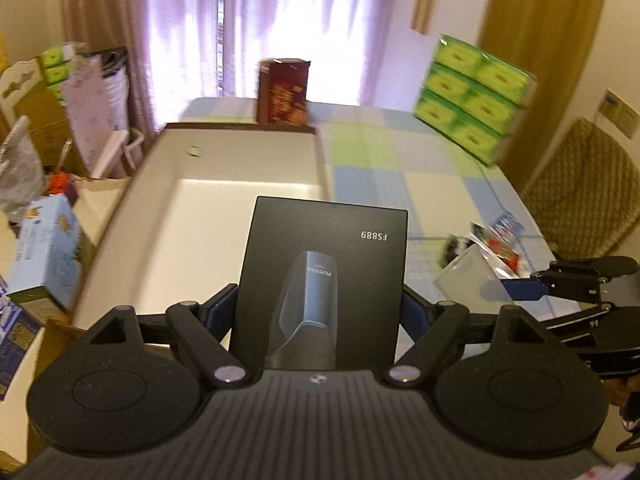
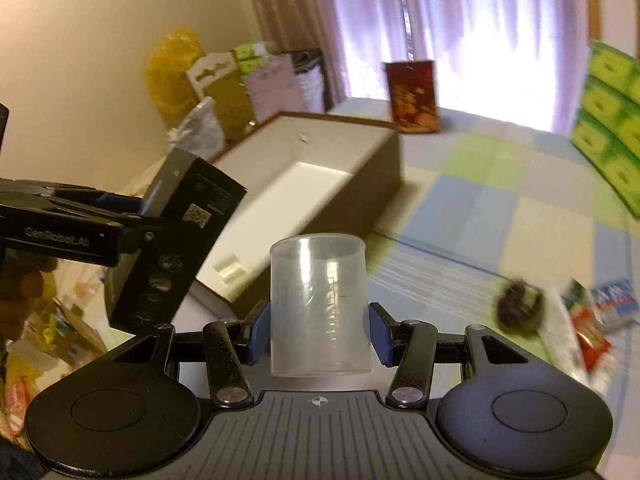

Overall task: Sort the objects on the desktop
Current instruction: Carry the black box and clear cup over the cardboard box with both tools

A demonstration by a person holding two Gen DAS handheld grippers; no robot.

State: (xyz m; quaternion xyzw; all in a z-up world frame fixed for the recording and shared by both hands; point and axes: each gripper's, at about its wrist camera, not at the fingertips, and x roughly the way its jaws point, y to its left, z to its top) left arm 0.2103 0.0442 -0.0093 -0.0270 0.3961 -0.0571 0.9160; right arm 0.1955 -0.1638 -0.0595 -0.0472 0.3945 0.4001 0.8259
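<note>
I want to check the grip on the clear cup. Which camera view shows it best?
The right wrist view is best: the clear plastic cup stands upright, centred between the right gripper pads. The left wrist view shows the cup only partly, blurred near its right edge, behind the black box.

Matt black carton (image 1: pixel 320 280); clear, smooth plastic cup (image 2: pixel 318 304).
</note>
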